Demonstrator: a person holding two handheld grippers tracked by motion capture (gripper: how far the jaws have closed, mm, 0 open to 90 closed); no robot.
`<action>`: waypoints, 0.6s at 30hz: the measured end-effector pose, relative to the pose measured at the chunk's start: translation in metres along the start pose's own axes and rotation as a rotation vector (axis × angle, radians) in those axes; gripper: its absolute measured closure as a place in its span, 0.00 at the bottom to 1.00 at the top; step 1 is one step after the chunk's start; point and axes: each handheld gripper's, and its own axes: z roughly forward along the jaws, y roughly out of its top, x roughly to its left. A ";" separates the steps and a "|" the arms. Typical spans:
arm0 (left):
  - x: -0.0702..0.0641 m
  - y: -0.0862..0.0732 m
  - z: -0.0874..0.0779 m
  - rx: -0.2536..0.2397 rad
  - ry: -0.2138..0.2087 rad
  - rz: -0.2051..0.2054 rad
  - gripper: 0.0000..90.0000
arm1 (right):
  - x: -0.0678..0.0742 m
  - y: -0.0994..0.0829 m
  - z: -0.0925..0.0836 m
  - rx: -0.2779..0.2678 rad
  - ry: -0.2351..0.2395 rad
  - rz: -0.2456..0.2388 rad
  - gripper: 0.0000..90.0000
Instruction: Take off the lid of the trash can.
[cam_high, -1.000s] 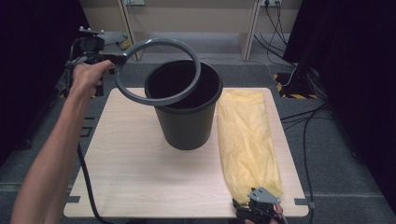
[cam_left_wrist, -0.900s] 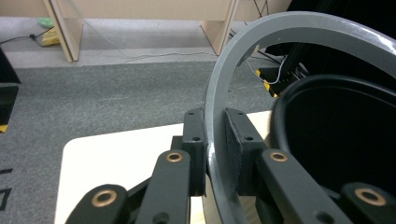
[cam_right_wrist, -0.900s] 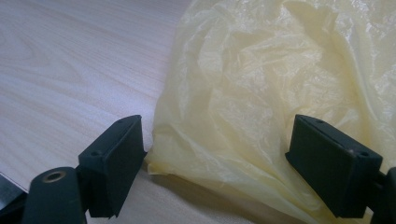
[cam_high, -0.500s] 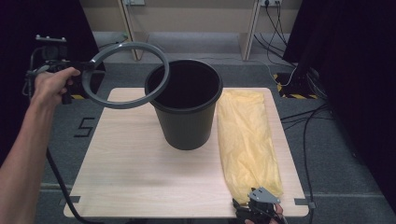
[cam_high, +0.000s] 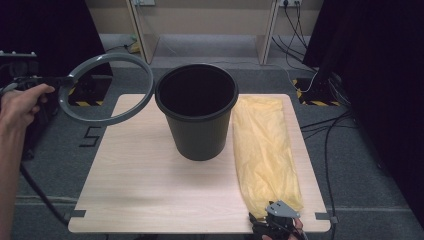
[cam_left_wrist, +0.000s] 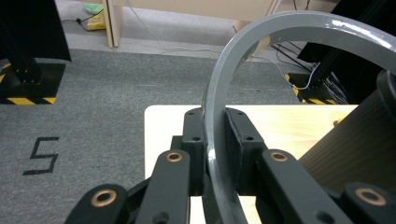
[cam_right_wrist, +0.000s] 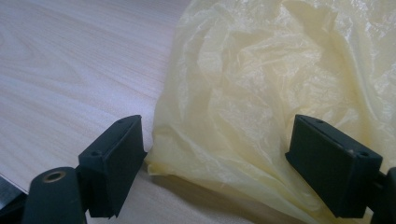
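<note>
A grey plastic ring (cam_high: 108, 56) hangs in the air off the table's far-left corner, left of the black bin (cam_high: 197, 125). My left gripper (cam_high: 64, 80) is shut on the ring's left side. In the left gripper view the ring (cam_left_wrist: 280, 28) runs upright between the pads of the left gripper (cam_left_wrist: 215, 119), with the bin's wall (cam_left_wrist: 359, 149) at the right. A flat yellow plastic bag (cam_high: 262, 145) lies along the table's right side. My right gripper (cam_high: 276, 219) rests at its near end. In the right gripper view that gripper (cam_right_wrist: 224, 156) stands open, with the bag's end (cam_right_wrist: 261, 84) between its jaws.
The wooden table (cam_high: 140, 190) has bare room in front of and left of the bin. A "5" mark (cam_high: 91, 136) is on the grey carpet at the left. Cables (cam_high: 325, 130) trail on the floor at the right, and black stands with hazard-striped feet (cam_high: 310, 97) sit behind.
My left hand has carried the ring leftward and slightly down, from over the bin's rim to beyond the table's left corner. The right gripper has stayed in place.
</note>
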 end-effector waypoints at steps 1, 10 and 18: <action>0.004 -0.003 0.001 0.003 0.000 -0.008 0.88 | 0.000 0.000 0.000 0.000 0.000 0.000 0.21; 0.023 -0.025 0.007 0.017 0.023 -0.013 0.88 | 0.000 0.000 0.000 0.003 0.000 0.001 0.21; 0.031 -0.055 0.031 0.056 0.036 -0.026 0.88 | 0.000 0.000 0.000 0.002 -0.002 0.000 0.21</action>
